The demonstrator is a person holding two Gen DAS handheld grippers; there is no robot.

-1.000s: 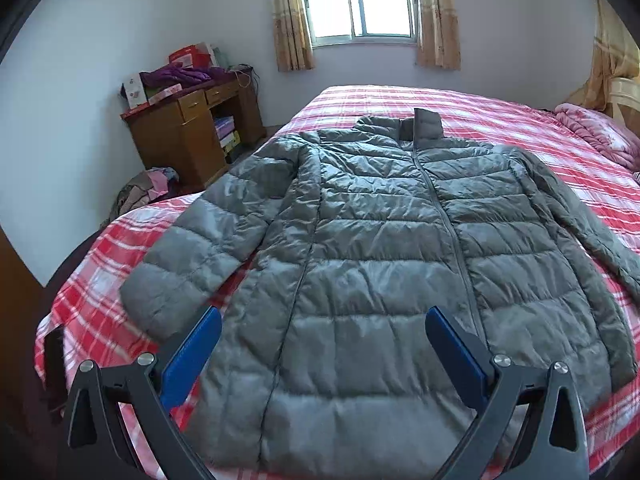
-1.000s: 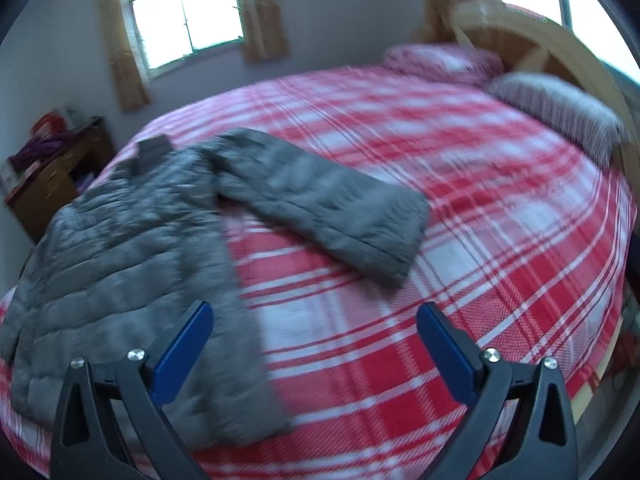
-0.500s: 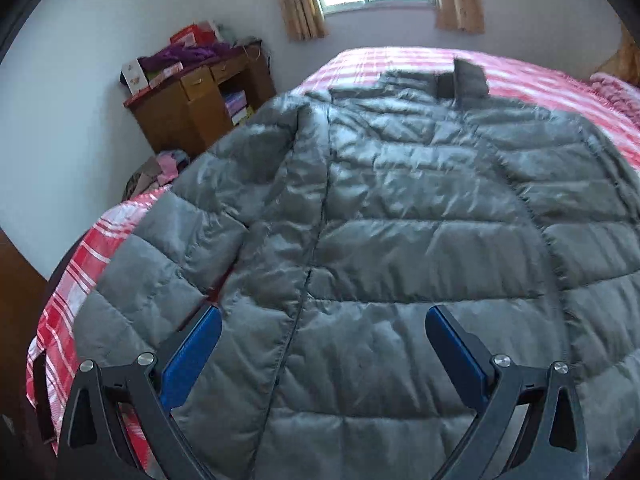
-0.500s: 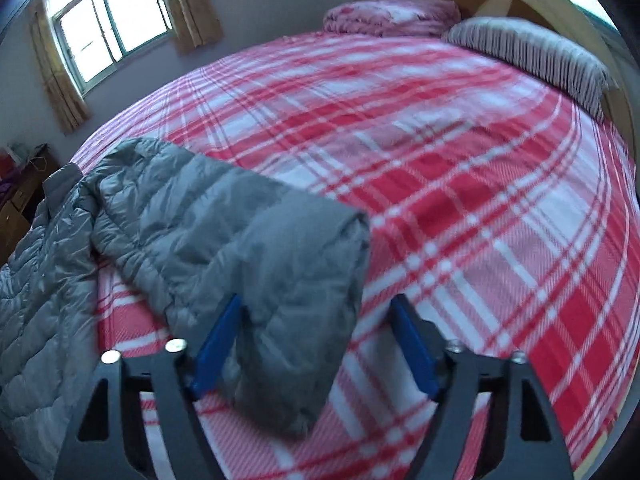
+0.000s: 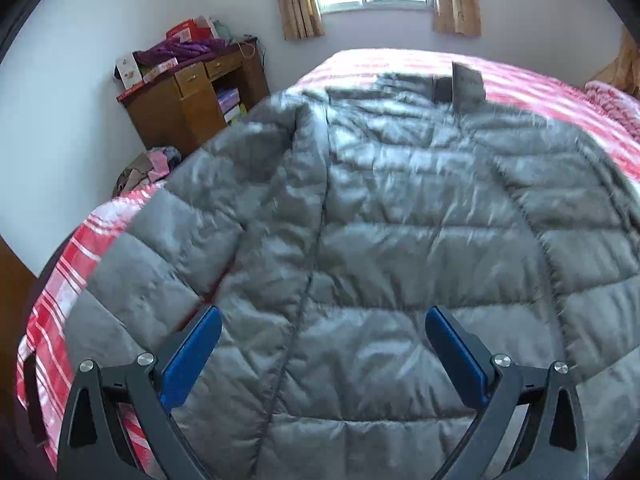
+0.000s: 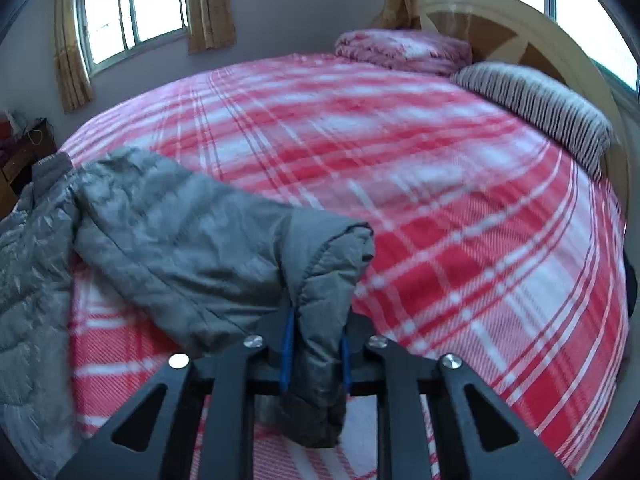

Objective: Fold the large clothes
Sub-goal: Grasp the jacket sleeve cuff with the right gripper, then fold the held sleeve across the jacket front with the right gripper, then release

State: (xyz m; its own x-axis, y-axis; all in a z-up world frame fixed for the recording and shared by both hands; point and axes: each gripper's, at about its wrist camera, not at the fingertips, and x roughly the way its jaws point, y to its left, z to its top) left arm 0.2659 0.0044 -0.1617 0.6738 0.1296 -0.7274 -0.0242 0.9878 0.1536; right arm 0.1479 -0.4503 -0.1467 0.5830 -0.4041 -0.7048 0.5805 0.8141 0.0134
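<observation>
A grey quilted puffer jacket [image 5: 400, 220] lies spread front-up on the red plaid bed [image 5: 540, 84], collar toward the window. My left gripper [image 5: 322, 346] hovers open low over the jacket's lower body beside a side seam, nothing between its blue pads. In the right wrist view the jacket's sleeve [image 6: 192, 248] stretches out over the plaid bed [image 6: 460, 200]. My right gripper [image 6: 316, 344] is closing, and its blue pads squeeze the bunched sleeve cuff [image 6: 324, 280].
A wooden desk [image 5: 192, 96] piled with boxes and clothes stands by the wall left of the bed. A striped pillow [image 6: 536, 108], a folded pink quilt [image 6: 404, 50] and the wooden headboard [image 6: 532, 40] are at the bed's head. The bed's left edge [image 5: 60, 280] is close.
Both grippers came down closer to the jacket. The right gripper went from wide open over the bed to closed around the sleeve cuff. The left stays open.
</observation>
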